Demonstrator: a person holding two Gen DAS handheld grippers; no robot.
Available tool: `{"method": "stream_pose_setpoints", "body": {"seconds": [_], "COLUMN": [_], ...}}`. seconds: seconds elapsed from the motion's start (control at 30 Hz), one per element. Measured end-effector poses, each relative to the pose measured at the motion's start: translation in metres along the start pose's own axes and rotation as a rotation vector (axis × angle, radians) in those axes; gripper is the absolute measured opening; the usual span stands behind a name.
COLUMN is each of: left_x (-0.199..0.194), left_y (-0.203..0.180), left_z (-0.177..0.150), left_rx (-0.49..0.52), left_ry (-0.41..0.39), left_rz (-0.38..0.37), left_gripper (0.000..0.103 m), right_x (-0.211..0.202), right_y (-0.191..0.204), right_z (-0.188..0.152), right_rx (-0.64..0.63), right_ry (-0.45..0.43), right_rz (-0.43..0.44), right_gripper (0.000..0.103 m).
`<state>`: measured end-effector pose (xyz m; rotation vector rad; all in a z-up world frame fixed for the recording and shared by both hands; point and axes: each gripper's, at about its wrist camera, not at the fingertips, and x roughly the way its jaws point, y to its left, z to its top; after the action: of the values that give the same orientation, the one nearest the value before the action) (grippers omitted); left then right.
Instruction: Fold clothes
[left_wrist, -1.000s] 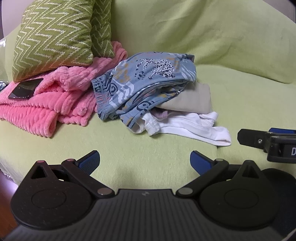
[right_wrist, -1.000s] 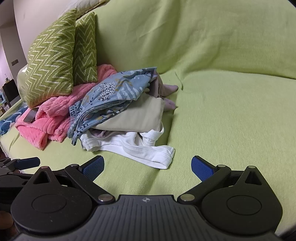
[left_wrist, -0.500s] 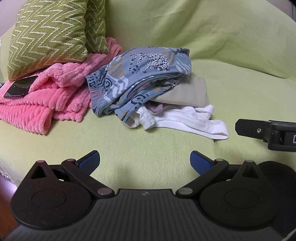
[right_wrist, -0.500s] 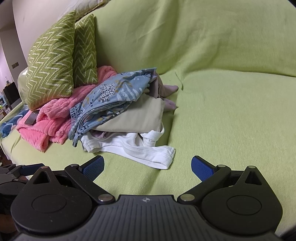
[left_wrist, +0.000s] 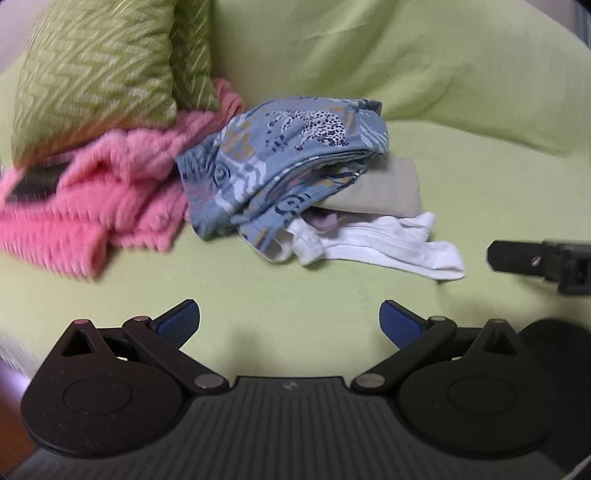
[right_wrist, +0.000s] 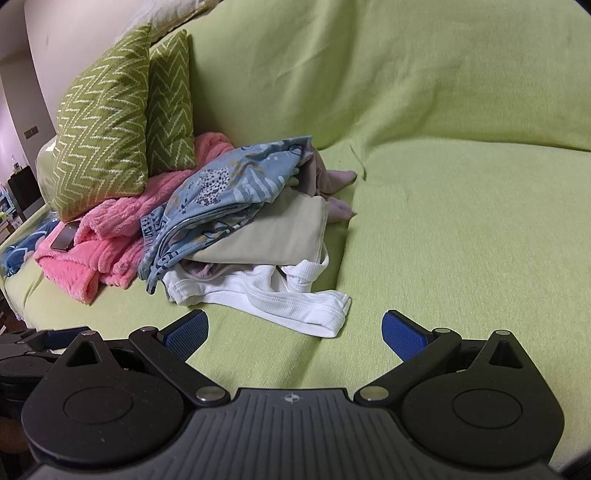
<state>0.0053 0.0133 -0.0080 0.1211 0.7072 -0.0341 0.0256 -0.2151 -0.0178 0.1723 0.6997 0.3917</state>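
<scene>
Your left gripper (left_wrist: 290, 319) and right gripper (right_wrist: 295, 330) both hover with fingers spread apart, empty, above the green sofa (right_wrist: 461, 221). The clothes pile (right_wrist: 258, 229) lies ahead on the sofa seat, its white garment (right_wrist: 295, 302) nearest you, the pink blanket (right_wrist: 107, 229) touching its far-left side.

Both wrist views toward clothes pile (left_wrist: 303, 177)

A green-covered sofa (right_wrist: 461, 192) with two zigzag cushions (right_wrist: 99, 122) stands before a pale wall (right_wrist: 74, 40).
</scene>
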Motion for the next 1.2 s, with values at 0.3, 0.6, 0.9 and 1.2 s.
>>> {"method": "stream_pose_setpoints", "body": {"seconds": [0.3, 0.6, 0.9, 1.2], "left_x": [0.011, 0.032, 0.065, 0.08], "left_y": [0.029, 0.063, 0.086, 0.101], "left_z": [0.013, 0.028, 0.04, 0.045], "left_rx": [0.253, 0.429, 0.743, 0.862], "left_ry": [-0.122, -0.226, -0.211, -0.194], "left_rz": [0.055, -0.105, -0.212, -0.222], "left_gripper": [0.102, 0.101, 0.1, 0.1], "right_x": [0.0, 0.061, 0.12, 0.161], "right_y": [0.028, 0.116, 0.174, 0.201], "right_z": [0.025, 0.055, 0.025, 0.012], "right_rx": [-0.293, -0.898, -1.254, -1.353], "right_ry": [-0.082, -0.1, -0.002, 0.097], "right_rz": [0.046, 0.1, 0.116, 0.05], "right_gripper": [0.085, 0.045, 0.043, 0.043]}}
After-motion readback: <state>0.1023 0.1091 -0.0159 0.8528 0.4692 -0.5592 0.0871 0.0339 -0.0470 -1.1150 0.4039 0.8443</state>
